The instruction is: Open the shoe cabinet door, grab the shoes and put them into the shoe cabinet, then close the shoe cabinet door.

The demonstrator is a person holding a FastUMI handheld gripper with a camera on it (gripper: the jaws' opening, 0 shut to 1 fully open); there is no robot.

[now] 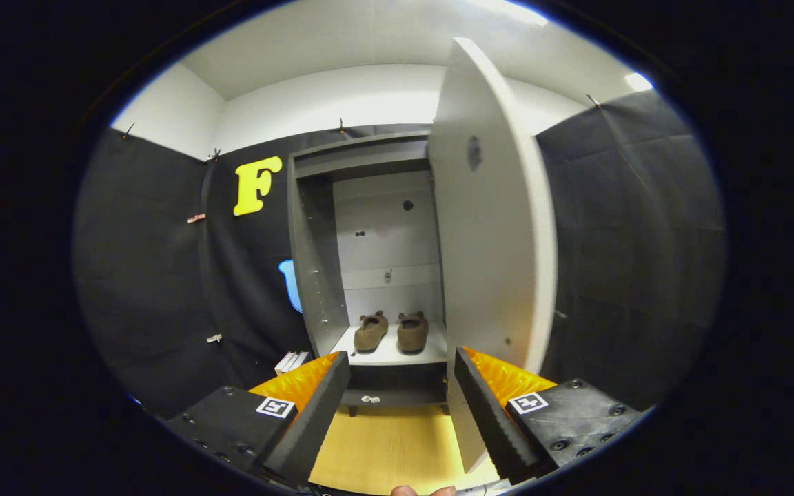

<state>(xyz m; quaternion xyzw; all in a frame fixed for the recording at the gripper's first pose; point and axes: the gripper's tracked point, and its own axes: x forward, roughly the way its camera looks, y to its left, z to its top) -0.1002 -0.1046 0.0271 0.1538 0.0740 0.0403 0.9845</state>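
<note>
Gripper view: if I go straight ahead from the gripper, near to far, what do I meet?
Open gripper, holding nothing → yellow floor mat → shelf edge → pair of brown shoes → cabinet's back wall.

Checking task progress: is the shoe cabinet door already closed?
No, the door stands swung open, with the shoes on the shelf beyond the empty, open fingers.

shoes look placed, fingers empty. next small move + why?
Probably shift right toward the open door to start pushing it shut. Both shoes already sit side by side on the cabinet shelf, beyond the fingers. The gripper is open and holds nothing, and the door stands swung out just ahead of the right finger.
</note>
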